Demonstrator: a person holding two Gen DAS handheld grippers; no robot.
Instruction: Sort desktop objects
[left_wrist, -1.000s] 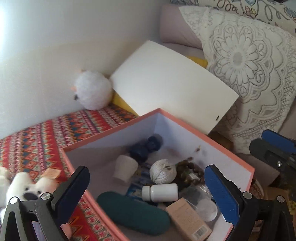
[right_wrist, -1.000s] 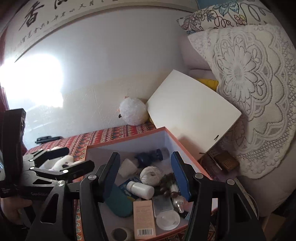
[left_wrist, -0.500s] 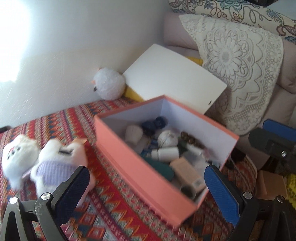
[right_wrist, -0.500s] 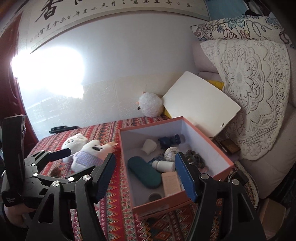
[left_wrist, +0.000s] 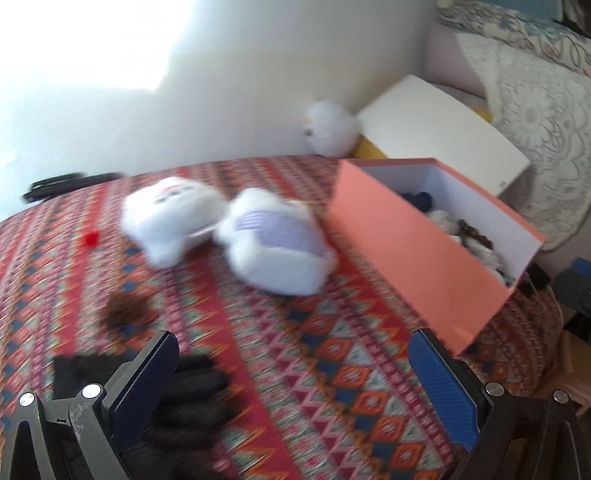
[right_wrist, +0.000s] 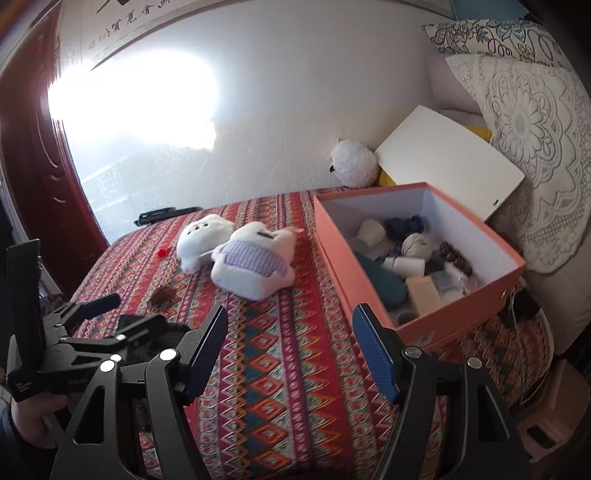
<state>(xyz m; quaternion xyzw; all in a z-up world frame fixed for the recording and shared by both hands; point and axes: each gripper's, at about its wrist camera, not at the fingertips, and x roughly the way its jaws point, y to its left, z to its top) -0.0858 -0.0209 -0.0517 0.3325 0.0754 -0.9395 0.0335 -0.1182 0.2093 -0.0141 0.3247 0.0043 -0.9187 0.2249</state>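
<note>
An orange box (right_wrist: 340, 254) (left_wrist: 417, 254) stands at the right of the patterned cloth, holding a teal case (right_wrist: 380, 280), a white bottle (right_wrist: 404, 265), yarn and other small items. Two white plush toys (right_wrist: 240, 251) (left_wrist: 229, 232) lie left of it. A black glove (left_wrist: 192, 398) lies near my left gripper (left_wrist: 291, 380), which is open and empty just above it. A brown tuft (left_wrist: 125, 314) and a small red piece (left_wrist: 90, 238) lie further left. My right gripper (right_wrist: 290, 350) is open and empty above the cloth. The left gripper (right_wrist: 110, 314) also shows in the right wrist view.
A round white plush (right_wrist: 352, 164) and a white board (right_wrist: 447, 162) lean at the back wall. Lace cushions (right_wrist: 532, 147) sit at the right. A black object (right_wrist: 164, 216) lies at the cloth's far edge. A dark red door (right_wrist: 33, 166) is at the left.
Both grippers have pulled back and left from over the box. The box has shifted right in view; plush toys, glove and tuft have come into view.
</note>
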